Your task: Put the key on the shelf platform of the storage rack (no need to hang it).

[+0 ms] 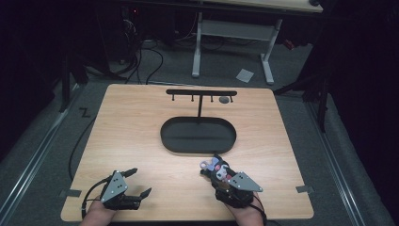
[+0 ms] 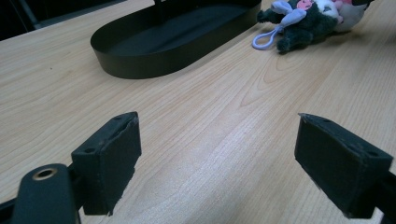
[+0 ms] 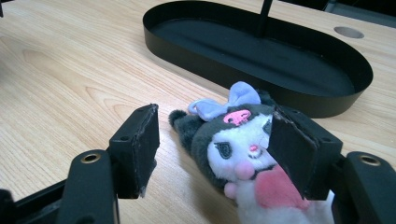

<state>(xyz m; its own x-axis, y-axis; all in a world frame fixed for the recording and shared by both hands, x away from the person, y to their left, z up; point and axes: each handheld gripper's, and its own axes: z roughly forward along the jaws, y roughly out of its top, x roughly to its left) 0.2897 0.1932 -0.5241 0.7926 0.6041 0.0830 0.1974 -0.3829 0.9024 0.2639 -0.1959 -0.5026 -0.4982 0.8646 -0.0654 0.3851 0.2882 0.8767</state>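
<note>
A small plush toy point(image 1: 217, 167) with a dark hood, white face, pink cheeks and a lilac bow lies on the wooden table point(image 1: 141, 127), near its front edge and right of centre. My right gripper point(image 1: 220, 175) is open around it. In the right gripper view the toy point(image 3: 233, 149) lies between the jaws, the right one against its head and the left one a little apart from it. My left gripper point(image 1: 141, 181) stands open at the front left, with bare wood between its jaws point(image 2: 215, 154). From there the toy point(image 2: 303, 23) and its lilac loop point(image 2: 261, 39) show at upper right.
A black oval tray point(image 1: 164, 136) sits mid-table, and a thin post rises from it to a black bar with hooks point(image 1: 201, 92). A round grommet hole point(image 1: 224, 100) lies behind the tray. Tape tabs mark the table's front corners. Beyond the table are desk legs and cables.
</note>
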